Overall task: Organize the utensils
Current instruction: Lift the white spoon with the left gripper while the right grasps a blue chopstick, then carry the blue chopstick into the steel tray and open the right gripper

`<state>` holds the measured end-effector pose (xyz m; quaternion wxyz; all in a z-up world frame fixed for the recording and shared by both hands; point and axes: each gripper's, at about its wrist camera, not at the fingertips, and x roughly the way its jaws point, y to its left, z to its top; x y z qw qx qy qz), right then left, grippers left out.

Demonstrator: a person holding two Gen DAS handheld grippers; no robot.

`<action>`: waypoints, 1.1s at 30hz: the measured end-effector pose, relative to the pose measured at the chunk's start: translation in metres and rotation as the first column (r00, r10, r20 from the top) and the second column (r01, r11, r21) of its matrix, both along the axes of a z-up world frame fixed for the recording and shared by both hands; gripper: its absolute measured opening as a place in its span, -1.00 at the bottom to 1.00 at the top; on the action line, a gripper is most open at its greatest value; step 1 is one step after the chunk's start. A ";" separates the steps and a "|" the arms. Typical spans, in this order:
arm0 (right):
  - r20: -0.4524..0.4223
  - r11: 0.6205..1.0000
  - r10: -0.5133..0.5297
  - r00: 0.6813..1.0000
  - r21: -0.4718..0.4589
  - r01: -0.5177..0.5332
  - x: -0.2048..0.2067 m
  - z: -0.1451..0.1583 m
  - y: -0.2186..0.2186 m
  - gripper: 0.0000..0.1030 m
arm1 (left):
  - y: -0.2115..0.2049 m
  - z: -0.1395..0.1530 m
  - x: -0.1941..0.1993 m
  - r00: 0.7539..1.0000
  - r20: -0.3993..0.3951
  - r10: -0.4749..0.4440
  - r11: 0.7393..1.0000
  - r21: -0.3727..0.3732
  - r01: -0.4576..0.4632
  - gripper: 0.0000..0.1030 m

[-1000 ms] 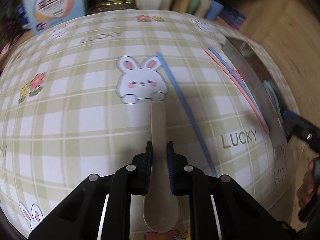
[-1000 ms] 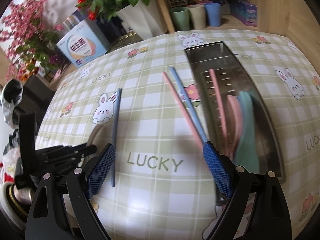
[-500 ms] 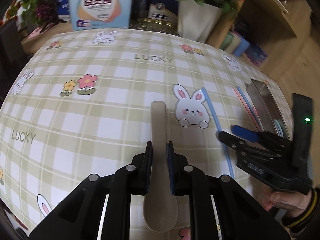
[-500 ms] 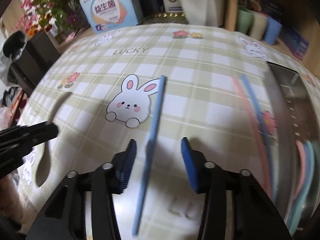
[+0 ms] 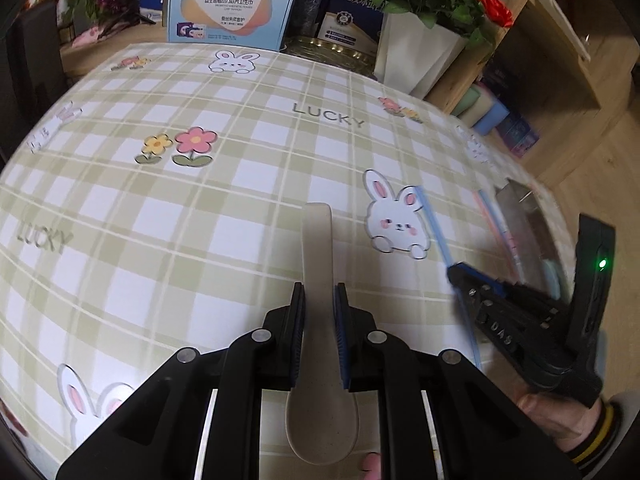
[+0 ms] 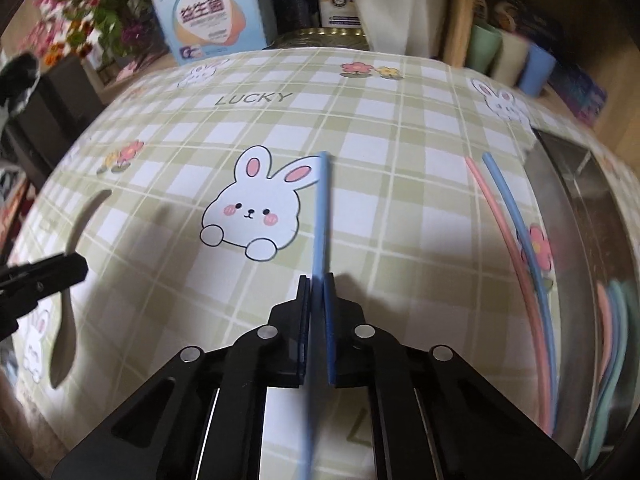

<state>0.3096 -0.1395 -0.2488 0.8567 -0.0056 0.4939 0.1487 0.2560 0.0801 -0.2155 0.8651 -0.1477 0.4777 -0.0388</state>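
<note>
My left gripper (image 5: 319,288) is shut on a beige spoon (image 5: 316,240), handle pointing away, held above the checked tablecloth (image 5: 200,220). My right gripper (image 6: 317,278) has its jaws closing onto a blue chopstick (image 6: 322,208) that lies beside a printed rabbit; the pads press on it. In the left wrist view the right gripper (image 5: 456,270) sits low at the right on that chopstick (image 5: 434,224). A pink chopstick (image 6: 504,232) and another blue chopstick (image 6: 516,220) lie beside a metal tray (image 6: 580,200) holding pastel spoons (image 6: 612,320).
Along the table's far edge stand a light blue box (image 5: 232,0), a gold tin (image 5: 328,48) and a white flower pot (image 5: 416,60). Pastel cups (image 6: 512,60) stand at the far right on a wooden shelf. A person's hand (image 5: 552,420) holds the right gripper.
The right gripper swung left from the tray, came down over the lone blue chopstick and shut on it. The left gripper drifted left with the spoon still held.
</note>
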 end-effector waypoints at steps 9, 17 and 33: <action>-0.020 0.986 -0.074 0.997 0.146 0.076 -0.013 0.011 -0.025 -0.89 | -0.014 0.004 -0.006 0.999 0.029 -0.020 0.999 0.031 0.019 -0.73; 0.055 0.970 -0.084 0.995 0.233 0.069 -0.022 0.036 -0.041 -0.89 | -0.030 0.008 -0.009 0.998 0.031 -0.057 0.996 0.069 0.055 -0.73; 0.201 0.948 -0.305 0.931 0.160 0.276 -0.026 0.059 -0.172 -0.89 | -0.072 0.014 -0.006 0.995 0.028 -0.098 0.992 0.081 0.096 -0.73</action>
